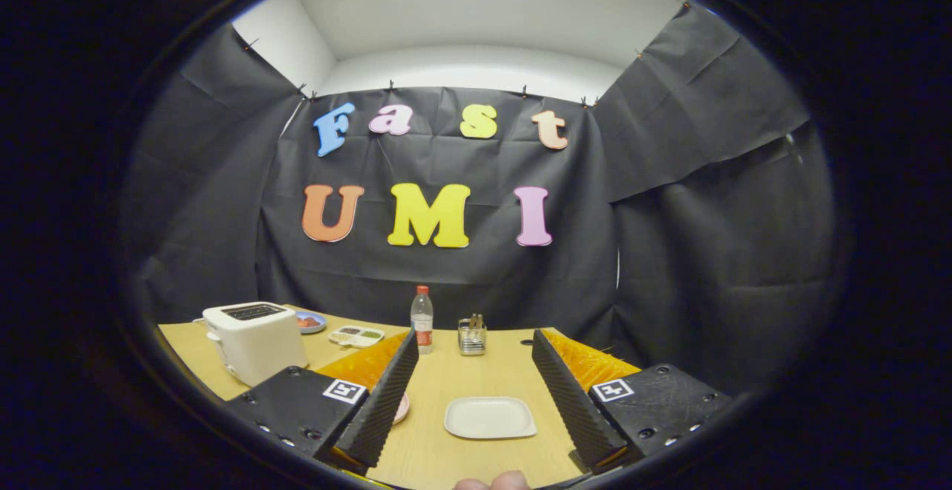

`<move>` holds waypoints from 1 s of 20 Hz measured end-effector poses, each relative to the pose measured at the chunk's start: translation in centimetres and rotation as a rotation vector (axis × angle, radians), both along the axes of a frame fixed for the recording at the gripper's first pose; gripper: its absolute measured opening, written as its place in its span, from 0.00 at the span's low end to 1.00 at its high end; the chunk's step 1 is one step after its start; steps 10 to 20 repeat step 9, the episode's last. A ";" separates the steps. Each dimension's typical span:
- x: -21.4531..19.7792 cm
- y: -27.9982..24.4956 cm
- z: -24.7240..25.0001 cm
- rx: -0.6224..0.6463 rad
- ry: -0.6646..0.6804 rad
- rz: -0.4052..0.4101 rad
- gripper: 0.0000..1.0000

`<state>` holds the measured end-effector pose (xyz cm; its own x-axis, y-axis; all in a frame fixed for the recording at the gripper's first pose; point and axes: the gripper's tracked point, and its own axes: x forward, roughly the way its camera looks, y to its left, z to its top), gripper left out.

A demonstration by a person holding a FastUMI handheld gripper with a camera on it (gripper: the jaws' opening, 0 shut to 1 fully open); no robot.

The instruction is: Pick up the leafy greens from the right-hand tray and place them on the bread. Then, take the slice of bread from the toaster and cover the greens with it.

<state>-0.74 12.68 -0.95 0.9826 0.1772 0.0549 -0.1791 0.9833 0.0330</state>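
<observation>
**Nothing picked up yet: the tool hangs wide apart over the surface**

From where I stand, the tool (472, 401) is held above the near end of the wooden surface (446, 371), its two fingers spread far apart with nothing between them but bare wood and a pale square tray (490, 417). That tray lies flat between the fingers, a little ahead of them, and looks empty to me; I cannot make out bread or greens on it.

The white toaster (255, 340) stands off to the left, beside and beyond the left finger. Its slots are dark, and I cannot tell whether a slice sits inside. Behind it is a small blue dish (311, 320) with something reddish on it, and near that a divided tray (356, 336) holding small portions, some greenish; they are too small to name. A pink rim (402, 408) peeks out from behind the left finger. Farther back, a water bottle (422, 318) and a small wire holder (471, 335) stand upright, near each other. A fingertip (492, 482) of the person shows at the very bottom.

I would judge this to be the very start, the first step not begun. The greens have to be found first; the right-hand tray named in the task is not something I can pick out. The next move likely calls for turning or lowering the tool toward them, keeping the fingers apart until they straddle the leaves.
</observation>
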 end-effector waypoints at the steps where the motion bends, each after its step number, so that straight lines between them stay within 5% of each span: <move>1: -0.3 -0.1 0.1 0.001 -0.004 0.002 0.94; 20: -1.1 1.1 1.0 0.030 -0.013 0.029 0.94</move>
